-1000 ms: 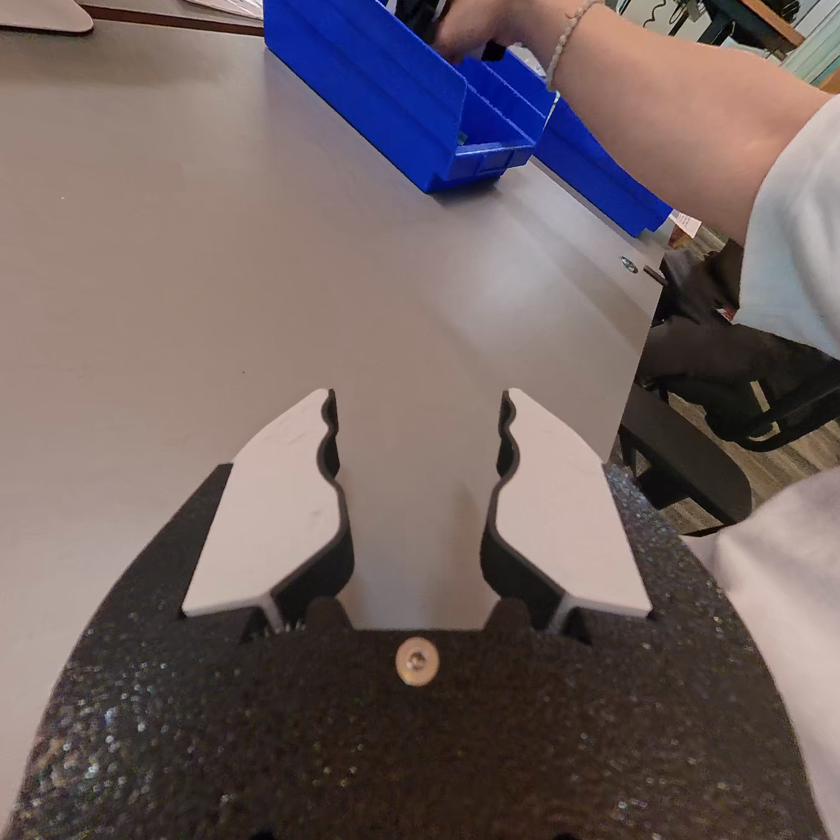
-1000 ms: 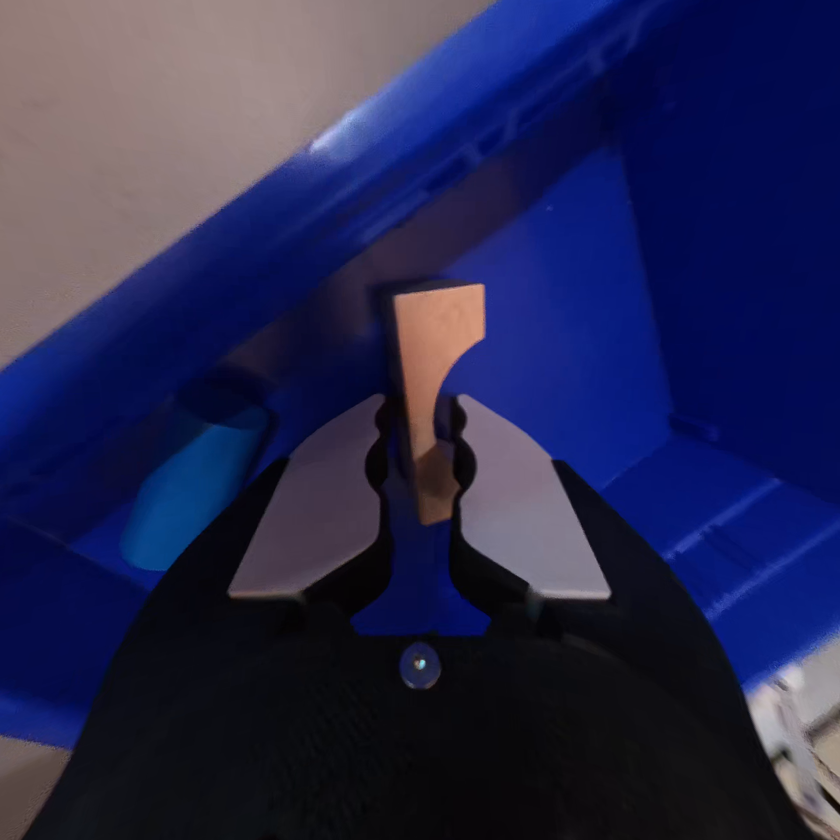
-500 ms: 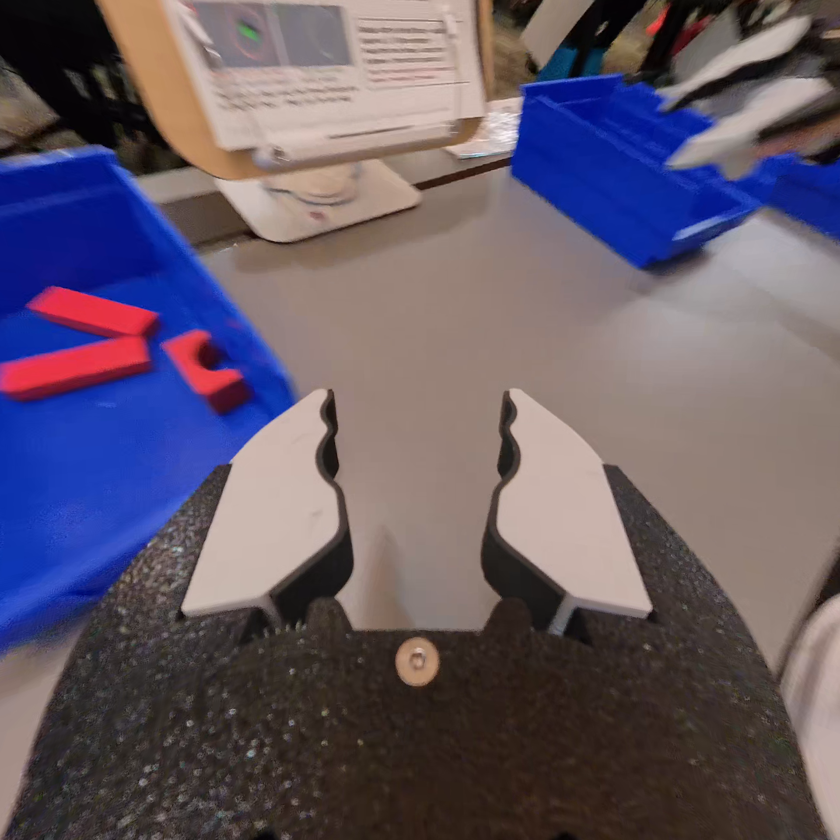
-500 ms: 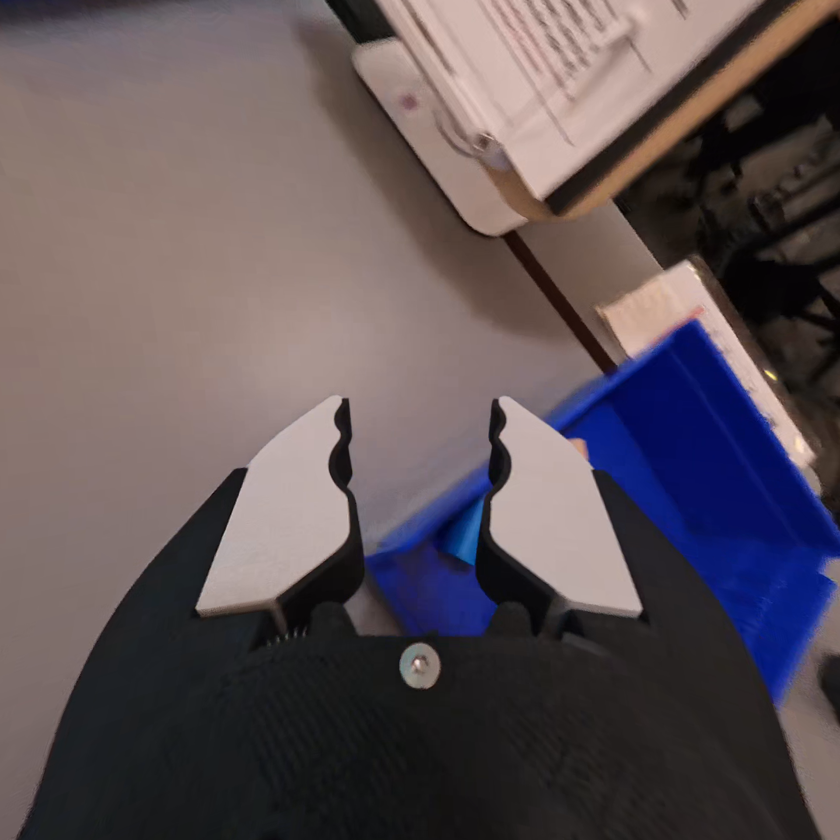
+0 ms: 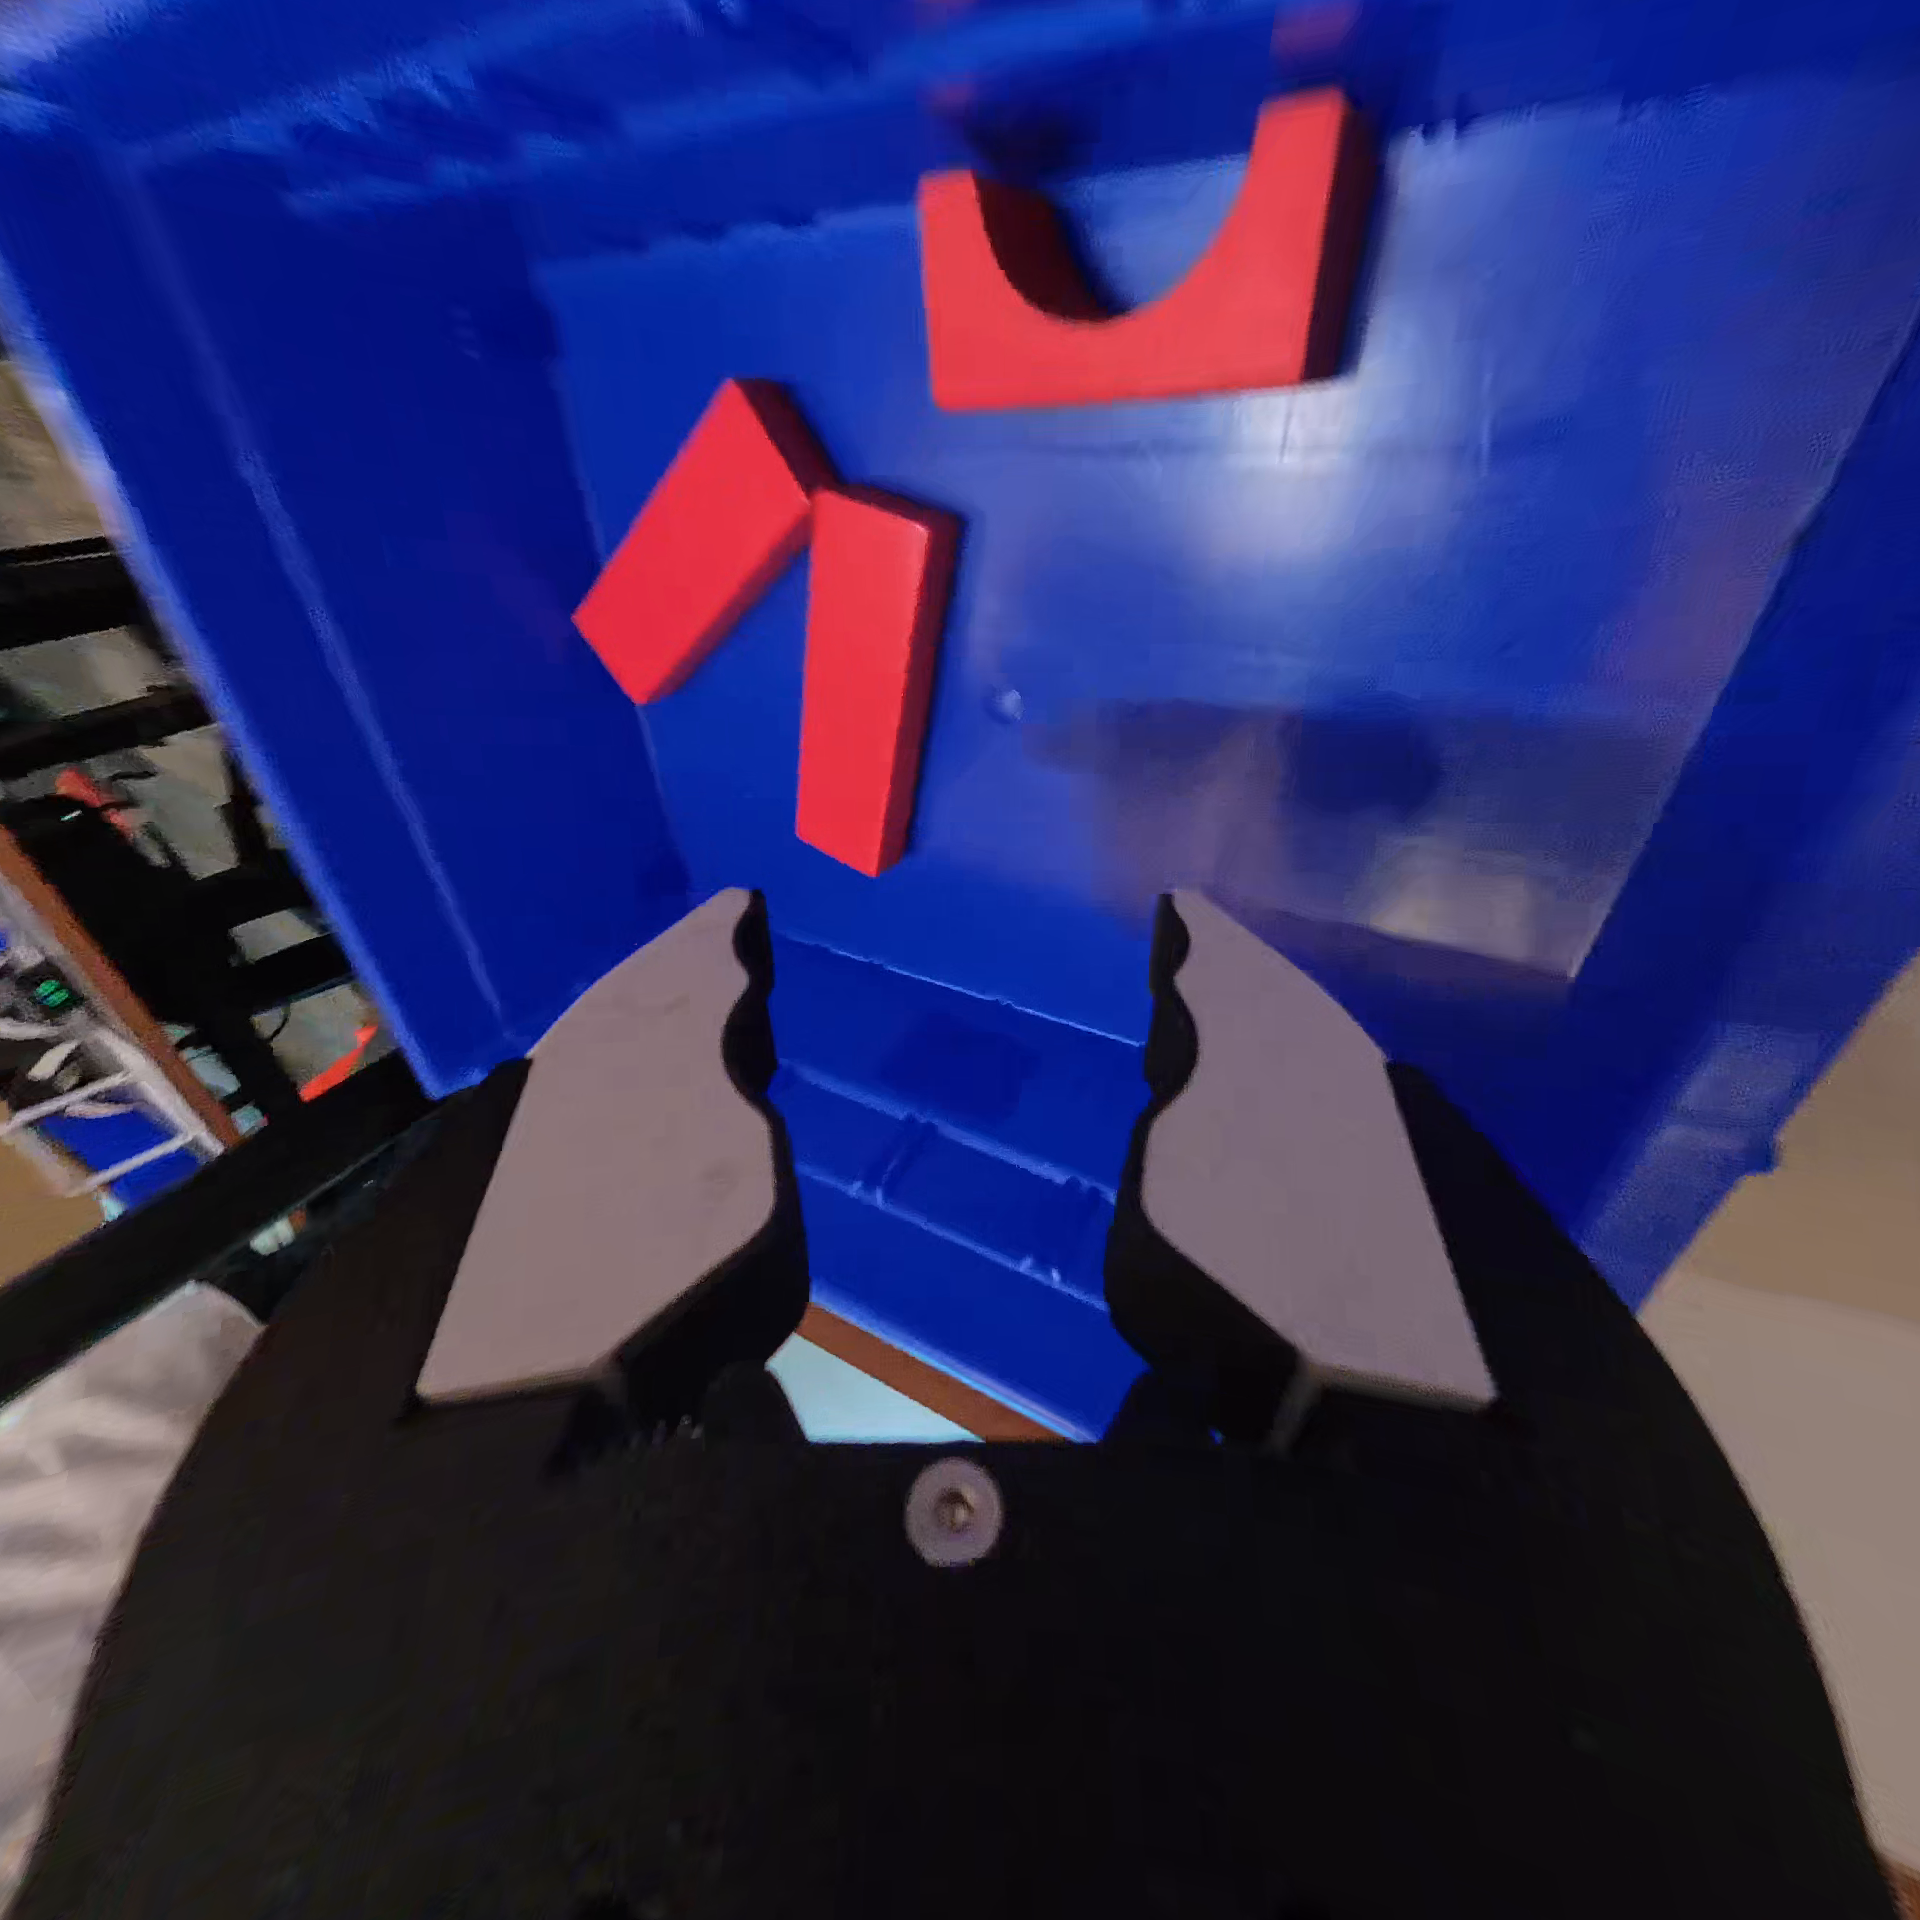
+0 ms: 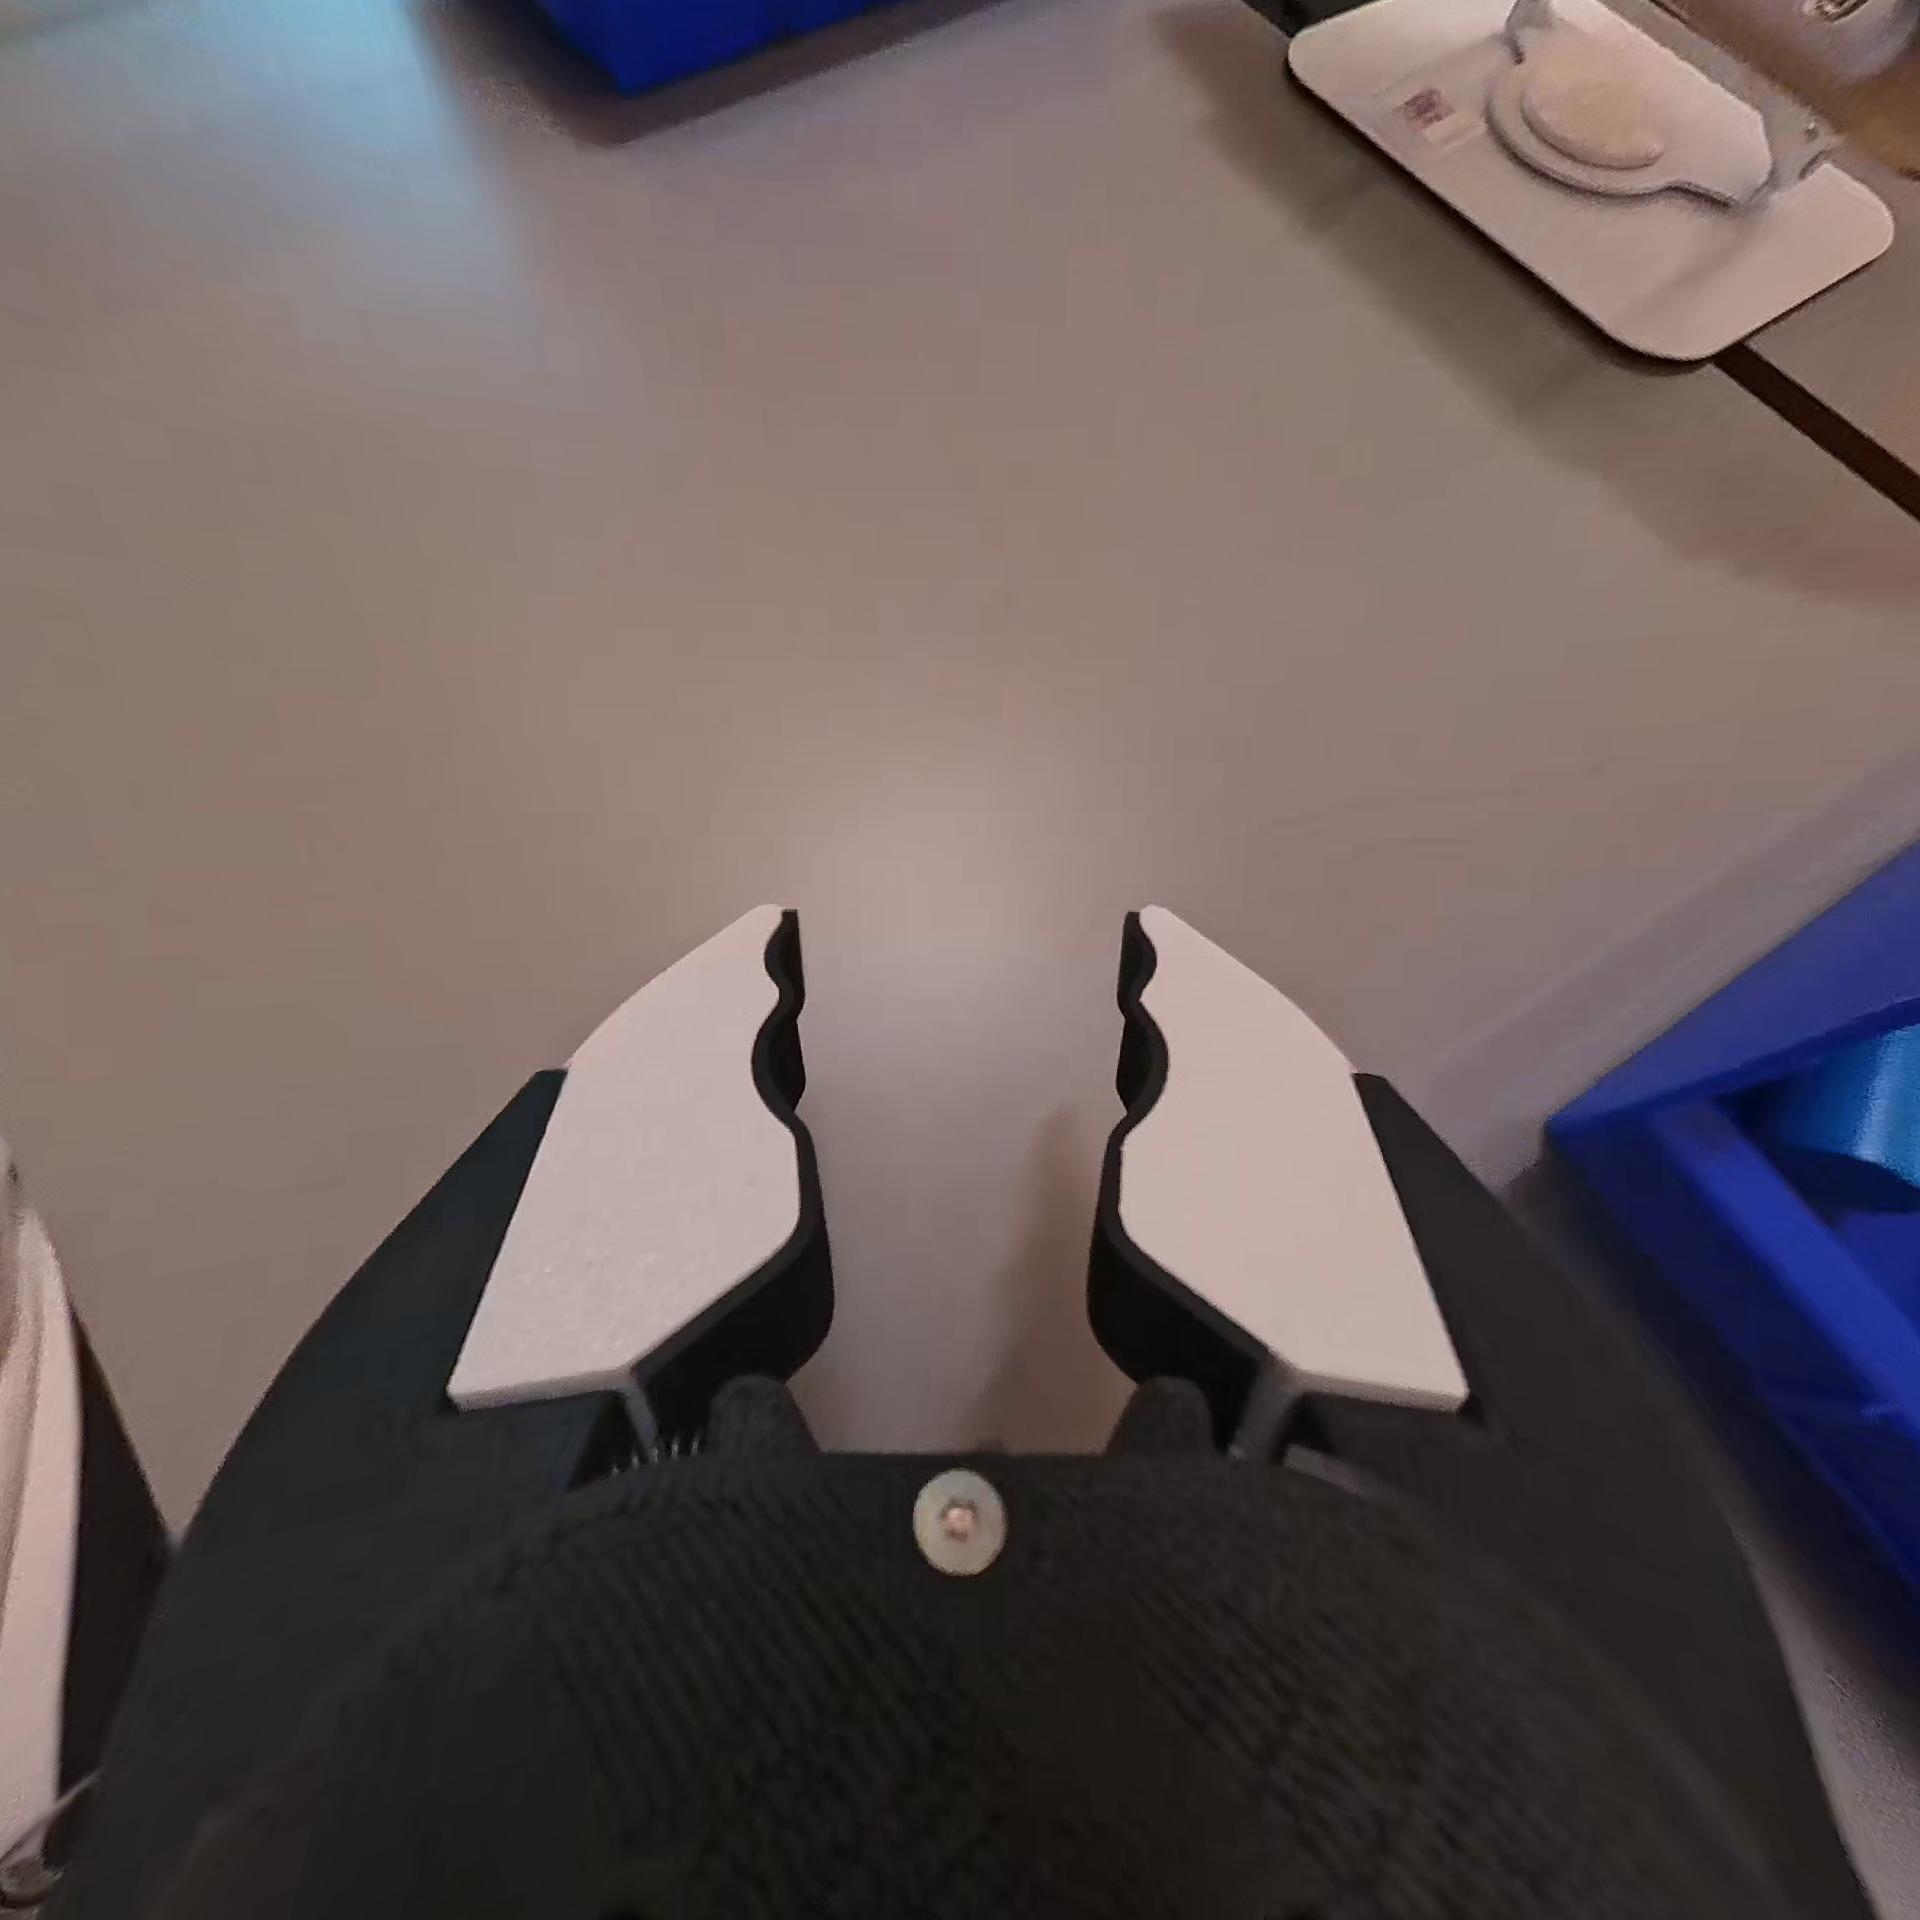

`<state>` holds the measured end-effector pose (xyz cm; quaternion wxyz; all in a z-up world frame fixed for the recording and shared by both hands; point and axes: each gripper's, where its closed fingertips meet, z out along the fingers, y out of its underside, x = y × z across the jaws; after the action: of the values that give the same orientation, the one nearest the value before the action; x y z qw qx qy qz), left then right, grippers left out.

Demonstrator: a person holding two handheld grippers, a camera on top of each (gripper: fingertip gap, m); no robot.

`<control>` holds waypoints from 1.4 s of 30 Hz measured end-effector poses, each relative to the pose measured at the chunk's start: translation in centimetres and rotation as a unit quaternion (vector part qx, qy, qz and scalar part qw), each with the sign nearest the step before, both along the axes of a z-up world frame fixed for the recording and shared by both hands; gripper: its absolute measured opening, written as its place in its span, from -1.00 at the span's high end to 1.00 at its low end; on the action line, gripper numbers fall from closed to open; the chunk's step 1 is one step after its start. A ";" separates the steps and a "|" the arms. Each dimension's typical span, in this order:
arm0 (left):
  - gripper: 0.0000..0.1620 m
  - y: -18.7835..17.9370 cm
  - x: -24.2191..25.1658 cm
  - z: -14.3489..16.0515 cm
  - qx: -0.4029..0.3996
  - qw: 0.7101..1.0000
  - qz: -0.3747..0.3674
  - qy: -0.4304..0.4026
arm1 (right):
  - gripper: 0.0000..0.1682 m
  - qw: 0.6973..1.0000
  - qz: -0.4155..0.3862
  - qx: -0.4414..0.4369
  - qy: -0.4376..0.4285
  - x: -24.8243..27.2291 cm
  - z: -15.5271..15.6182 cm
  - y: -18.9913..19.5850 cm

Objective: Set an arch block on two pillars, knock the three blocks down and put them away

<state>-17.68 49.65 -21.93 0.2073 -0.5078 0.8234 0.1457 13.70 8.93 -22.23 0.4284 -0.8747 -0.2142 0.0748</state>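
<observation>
Your left claw (image 5: 951, 914) hangs spread and empty over the near end of a blue bin (image 5: 395, 644) holding three red blocks: two flat bars (image 5: 868, 675) touching at a corner, and a notched one (image 5: 1132, 312) farther in. They look light, stiff, probably wood; pinch a bar across its narrow sides. Only the right wrist view shows the grey table (image 6: 727, 540), with your right claw (image 6: 961, 920) spread and empty above it, and another blue bin (image 6: 1714, 1195) to its right.

Ahead of the left jaws: three red blocks (image 5: 868, 675) in a blue bin (image 5: 1299, 582). Beneath the right jaws: grey table (image 6: 727, 520); a second blue bin (image 6: 1756, 1195) to their right.
</observation>
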 end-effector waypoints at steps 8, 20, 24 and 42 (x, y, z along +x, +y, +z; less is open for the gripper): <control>0.34 4.3 -0.4 -4.2 -0.057 0.994 -0.013 0.094 | 0.30 0.999 -0.025 0.002 0.043 -0.4 -0.2 -1.3; 0.50 6.1 0.7 -6.8 -0.118 0.979 -0.012 0.168 | 0.29 0.998 -0.044 -0.013 0.045 -0.7 -0.8 -1.8; 0.61 5.8 0.4 -6.8 -0.124 0.977 0.030 0.169 | 0.30 0.999 -0.031 -0.010 0.037 -1.9 -1.1 -1.2; 0.61 -9.3 3.4 10.1 -0.170 0.947 0.091 -0.255 | 0.30 0.983 0.086 0.161 0.015 -8.8 7.1 4.1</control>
<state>-14.27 40.31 -11.87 0.3068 -0.6289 0.7054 -0.1129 4.90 13.06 -15.16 0.5591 -0.7712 -0.2911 0.0890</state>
